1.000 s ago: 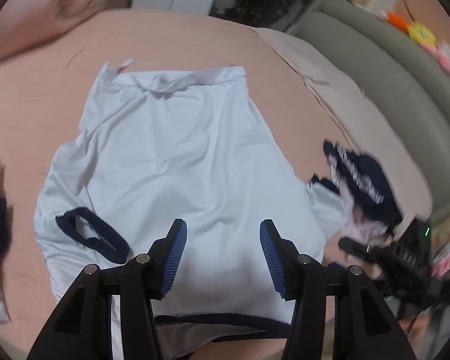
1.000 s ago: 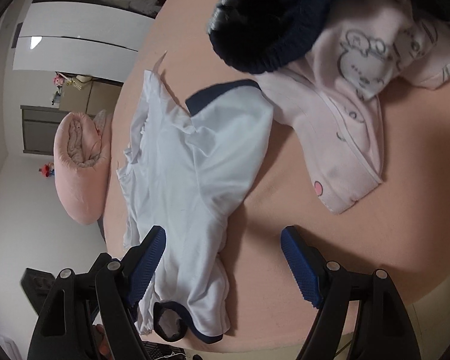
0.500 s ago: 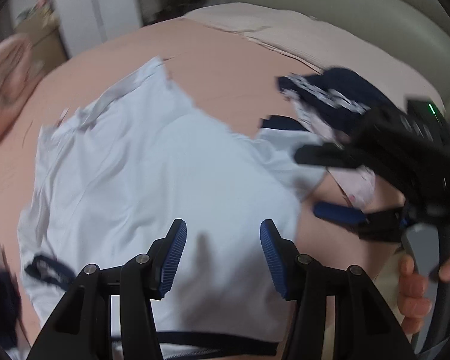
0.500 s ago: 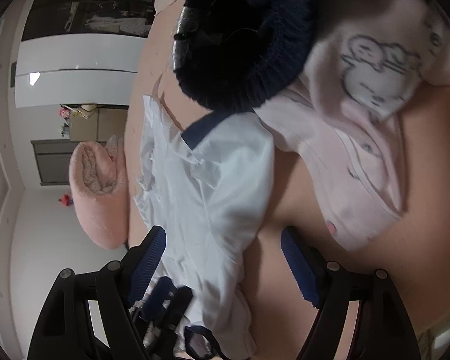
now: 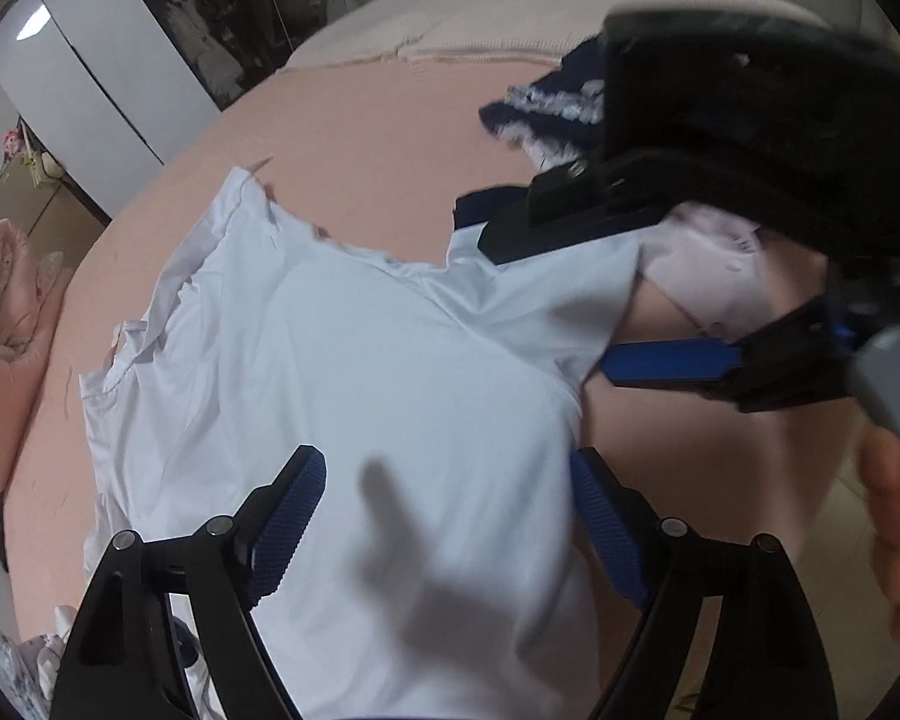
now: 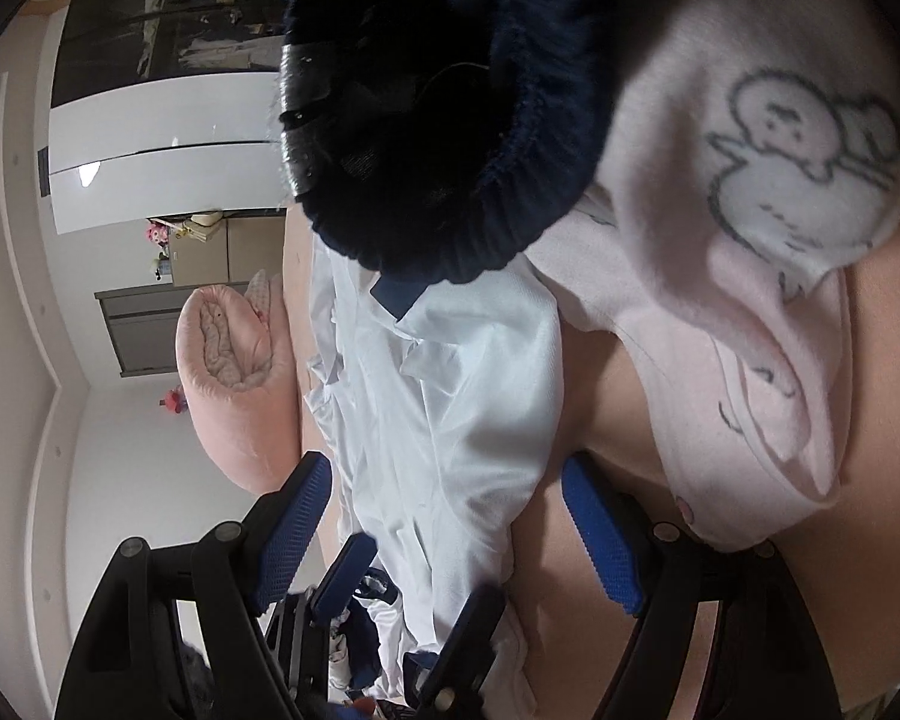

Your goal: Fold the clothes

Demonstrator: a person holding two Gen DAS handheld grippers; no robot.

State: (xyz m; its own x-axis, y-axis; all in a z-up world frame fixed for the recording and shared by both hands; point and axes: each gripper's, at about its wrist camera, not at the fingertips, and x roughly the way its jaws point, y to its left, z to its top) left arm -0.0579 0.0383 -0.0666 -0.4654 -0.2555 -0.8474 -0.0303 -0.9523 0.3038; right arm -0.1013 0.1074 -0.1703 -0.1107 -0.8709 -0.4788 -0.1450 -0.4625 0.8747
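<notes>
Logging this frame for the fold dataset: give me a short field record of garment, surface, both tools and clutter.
garment: white short-sleeved shirt with navy trim, spread flat
surface: pink bedsheet
left tool: open, its jaws have just been opening, above the shirt, nothing gripped
right tool: open, over the shirt's sleeve edge
clutter: pale pink printed garment, dark navy knit garment

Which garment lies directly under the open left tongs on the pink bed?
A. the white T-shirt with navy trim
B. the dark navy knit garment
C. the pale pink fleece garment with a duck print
A: in the left wrist view the white T-shirt with navy trim spreads beneath the left tongs, whose jaws stand apart with nothing pinched.
</notes>
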